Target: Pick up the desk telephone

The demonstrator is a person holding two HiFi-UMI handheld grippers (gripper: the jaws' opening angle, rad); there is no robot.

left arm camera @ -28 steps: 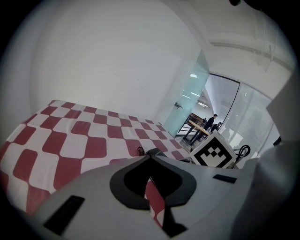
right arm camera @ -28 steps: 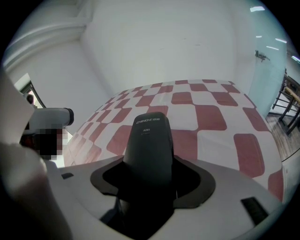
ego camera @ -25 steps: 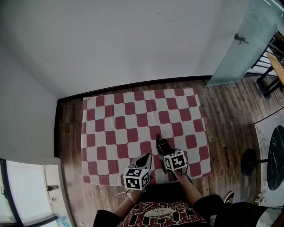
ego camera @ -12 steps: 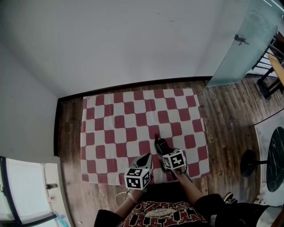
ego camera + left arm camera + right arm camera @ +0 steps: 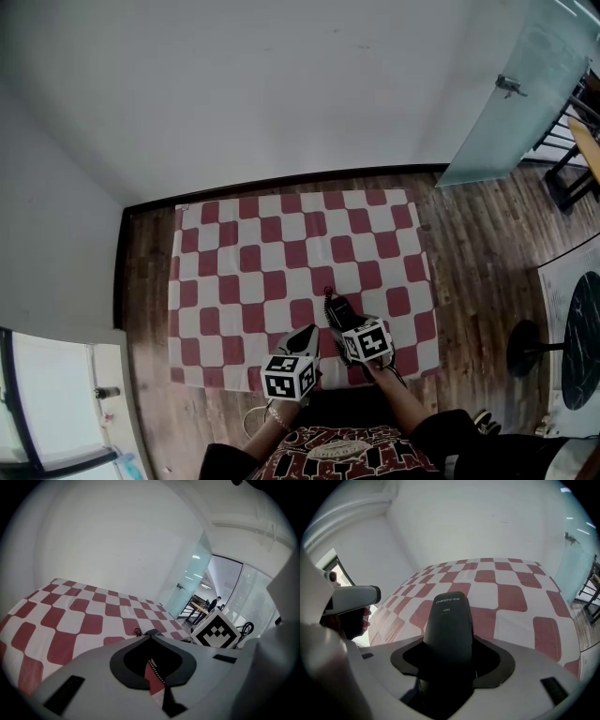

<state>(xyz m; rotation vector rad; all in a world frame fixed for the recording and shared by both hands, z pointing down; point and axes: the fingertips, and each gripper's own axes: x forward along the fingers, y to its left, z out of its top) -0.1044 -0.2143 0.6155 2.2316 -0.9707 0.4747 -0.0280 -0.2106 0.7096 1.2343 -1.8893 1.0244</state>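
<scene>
Checkered cloth (image 5: 281,246) unchanged, right gripper (image 5: 347,326) still clamping the black telephone (image 5: 449,620).

Telephone handset (image 5: 337,306)
- Head view: only the dark front end shows. The rest lies under the right tongs (image 5: 341,319) and their marker cube (image 5: 368,340).
- Right gripper view: the lower end is lost in shadow between the jaws closed on it. The small print near its tip is only partly legible.
- Left gripper view: hidden behind the left tongs (image 5: 150,638) except for a dark sliver.

Person (image 5: 328,448), head view: cut off by the lower edge.

Distant figure (image 5: 213,603), left gripper view: too small to make out.

Checked cloth (image 5: 281,262), head view: the near edge is partly masked by both tongs.
</scene>
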